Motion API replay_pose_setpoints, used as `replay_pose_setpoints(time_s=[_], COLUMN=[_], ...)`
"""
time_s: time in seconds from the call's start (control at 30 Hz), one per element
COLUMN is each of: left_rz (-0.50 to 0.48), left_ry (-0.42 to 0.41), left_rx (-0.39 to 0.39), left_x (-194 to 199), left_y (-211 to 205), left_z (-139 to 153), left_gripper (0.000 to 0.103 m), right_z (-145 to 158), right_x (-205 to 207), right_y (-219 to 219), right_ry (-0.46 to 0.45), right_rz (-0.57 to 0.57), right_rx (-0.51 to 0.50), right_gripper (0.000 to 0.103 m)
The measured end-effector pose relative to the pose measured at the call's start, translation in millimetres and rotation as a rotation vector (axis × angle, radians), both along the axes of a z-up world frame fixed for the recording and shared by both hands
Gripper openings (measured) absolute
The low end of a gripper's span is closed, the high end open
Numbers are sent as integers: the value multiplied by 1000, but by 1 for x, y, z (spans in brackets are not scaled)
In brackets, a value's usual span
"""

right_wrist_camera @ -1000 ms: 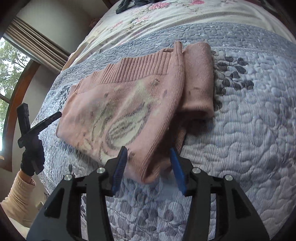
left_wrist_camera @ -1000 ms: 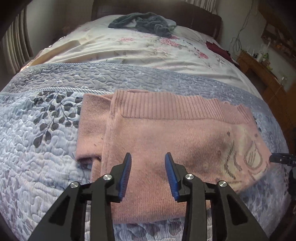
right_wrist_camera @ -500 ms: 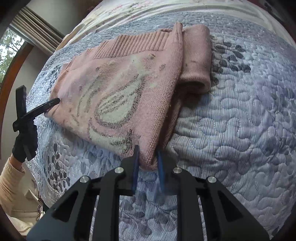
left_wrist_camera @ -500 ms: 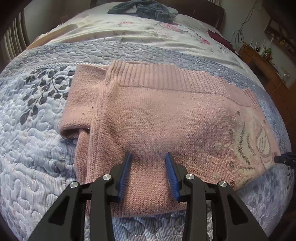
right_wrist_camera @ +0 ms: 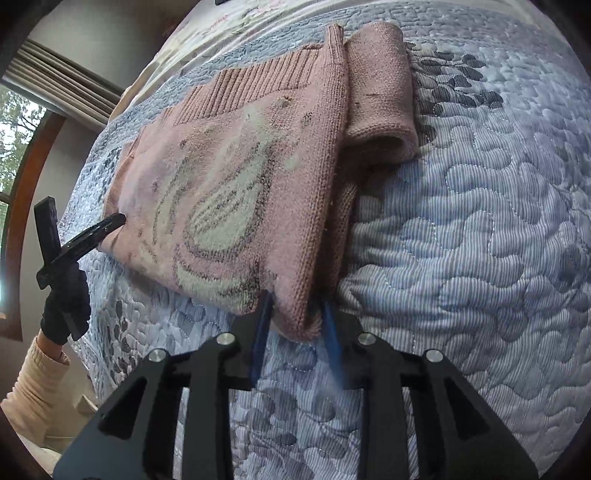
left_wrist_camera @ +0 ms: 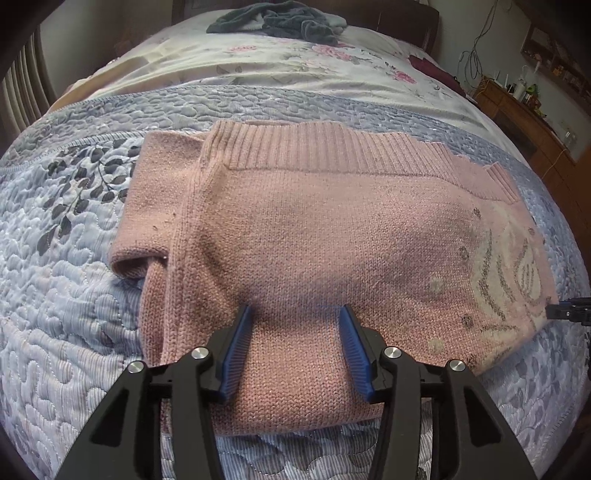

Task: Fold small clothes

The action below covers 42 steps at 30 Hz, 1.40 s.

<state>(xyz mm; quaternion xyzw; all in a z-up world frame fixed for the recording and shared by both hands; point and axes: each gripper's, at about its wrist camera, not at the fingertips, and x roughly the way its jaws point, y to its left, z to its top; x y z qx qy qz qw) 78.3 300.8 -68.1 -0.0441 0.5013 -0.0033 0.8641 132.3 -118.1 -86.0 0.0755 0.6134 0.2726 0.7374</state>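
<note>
- Both pairs of jaws are set at the near edge of a folded pink sweater: those of the left gripper are spread wide with the knit lying between the blue pads, not clamped.
- On the right gripper the jaws are drawn in narrowly around the sweater's near corner, and the fabric is seen pinched between them.
- The sweater is laid flat across a blue-grey quilted bedspread, with its ribbed hem turned away from the left wrist camera.
- A cream and grey knitted motif is shown on the part nearest the right gripper.
- A folded sleeve is tucked alongside the body of the garment.
- Beyond the bedspread, a floral sheet is spread, and a dark grey garment is heaped near the headboard.
- In the right wrist view, the left gripper is held by a black-gloved hand with a cream sleeve.
</note>
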Motion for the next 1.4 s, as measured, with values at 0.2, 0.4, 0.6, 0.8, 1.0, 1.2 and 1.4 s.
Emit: replay_pose_setpoints(time_s=[0.2,0.4,0.6,0.8,1.0,1.2,1.4], left_rz=[0,-33,-38,-23,-29,-33,-37], left_ry=[-42,-58,-21,24,27,25,24], left_rx=[-75,-81,-85,-125,-155,-155,-154], left_x=[13,47,78,89,89,89,88], left_y=[-9,-37,-47,-40,-35,-35,-35], left_z=[27,35,17,-4,-7,-7,-8], left_gripper=[51,52,52,54,55,55,55], right_z=[34,25,3,-9,-4,10,-19], right_x=[20,72,101,111,113,110,112], right_y=[-12,-21,-17,-8,5,7,-3], right_ry=[-71,-19,50,63,59,4,52], right_rz=[-63,-150,-175,-189,-172,-163,-195], right_rx=[18,26,60,79,141,159,150], right_gripper=[70,76,76,76,29,22,21])
